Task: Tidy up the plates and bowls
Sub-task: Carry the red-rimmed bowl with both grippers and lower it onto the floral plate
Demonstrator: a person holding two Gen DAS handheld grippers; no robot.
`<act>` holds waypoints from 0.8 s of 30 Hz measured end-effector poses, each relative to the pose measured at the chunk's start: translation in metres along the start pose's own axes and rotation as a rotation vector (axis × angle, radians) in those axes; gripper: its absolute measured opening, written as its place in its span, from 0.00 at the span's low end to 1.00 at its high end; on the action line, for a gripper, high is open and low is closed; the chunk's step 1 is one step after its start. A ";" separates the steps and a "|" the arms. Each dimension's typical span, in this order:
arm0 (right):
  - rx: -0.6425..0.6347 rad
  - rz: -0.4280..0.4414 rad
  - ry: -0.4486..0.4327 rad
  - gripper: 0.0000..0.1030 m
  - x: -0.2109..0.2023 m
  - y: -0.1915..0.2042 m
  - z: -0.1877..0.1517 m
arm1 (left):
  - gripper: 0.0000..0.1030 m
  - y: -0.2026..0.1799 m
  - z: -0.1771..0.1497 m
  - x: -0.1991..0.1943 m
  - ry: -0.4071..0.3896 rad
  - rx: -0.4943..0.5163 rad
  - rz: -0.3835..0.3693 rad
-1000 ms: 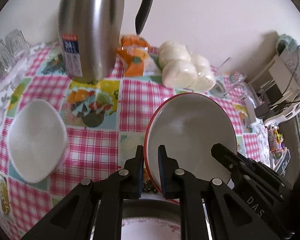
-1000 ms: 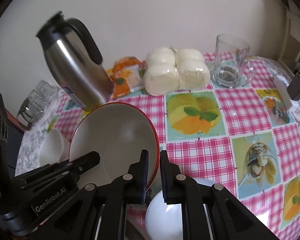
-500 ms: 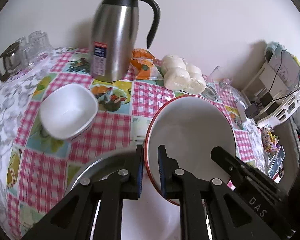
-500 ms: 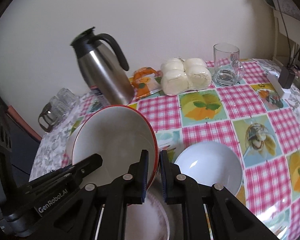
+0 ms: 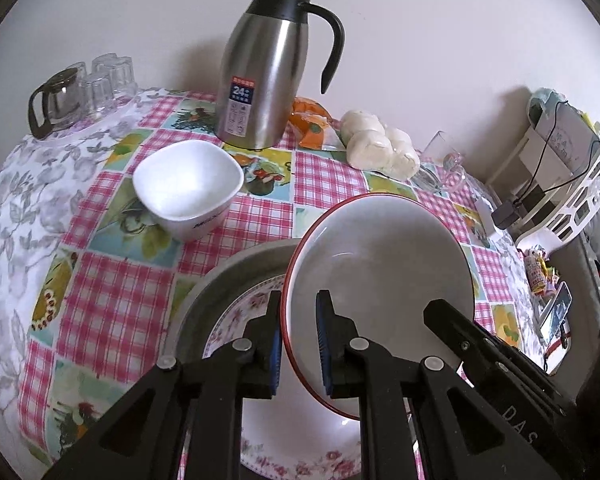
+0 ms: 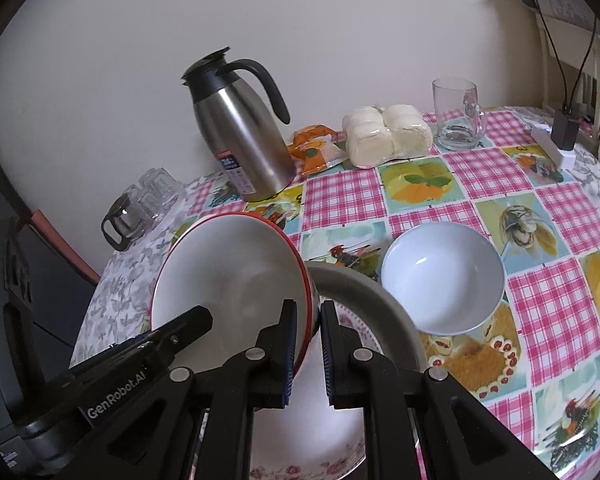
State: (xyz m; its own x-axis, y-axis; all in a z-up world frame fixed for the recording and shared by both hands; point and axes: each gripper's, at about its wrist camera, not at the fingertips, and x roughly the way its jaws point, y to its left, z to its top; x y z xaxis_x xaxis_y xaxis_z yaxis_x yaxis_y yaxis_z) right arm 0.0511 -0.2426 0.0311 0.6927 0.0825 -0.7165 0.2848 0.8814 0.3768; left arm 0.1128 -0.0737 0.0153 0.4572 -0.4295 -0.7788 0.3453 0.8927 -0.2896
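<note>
A: On the table (image 6: 548,312), what covers it?

B: A cloth of pink check squares and fruit pictures, with a grey flowered cloth along its left edge. A plain pale wall (image 5: 420,40) stands right behind it.

A: What stands at the back?

B: A steel jug (image 5: 264,76) with a black handle, an orange packet (image 6: 316,150), wrapped white buns (image 6: 388,136) and a glass mug (image 6: 458,116). Upturned glasses and a small glass pot (image 5: 54,102) sit at the far left corner. A white rack (image 5: 560,184) with cables is off the table's right side.

A: And the red-rimmed bowl (image 5: 380,272)?

B: Tilted above a flowered plate (image 6: 360,328) that lies in a grey metal pan (image 5: 228,276). The left gripper (image 5: 298,344) pinches its near-left rim, fingers narrow; the right gripper (image 6: 306,354) pinches the opposite rim the same way.

A: Other bowls?

B: A square white bowl (image 5: 188,188) stands left of the pan, a round white bowl (image 6: 442,276) right of it, both apart from the grippers.
</note>
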 end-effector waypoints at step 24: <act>0.014 0.011 0.044 0.13 0.002 0.002 -0.025 | 0.14 0.019 -0.016 -0.001 0.050 -0.066 -0.019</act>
State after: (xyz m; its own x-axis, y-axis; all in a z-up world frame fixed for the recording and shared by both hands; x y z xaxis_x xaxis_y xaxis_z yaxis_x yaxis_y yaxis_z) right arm 0.0362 -0.2288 0.0161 0.6660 0.1131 -0.7373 0.2868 0.8736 0.3931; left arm 0.1062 -0.0546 0.0016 0.4088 -0.4402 -0.7994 0.2978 0.8924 -0.3391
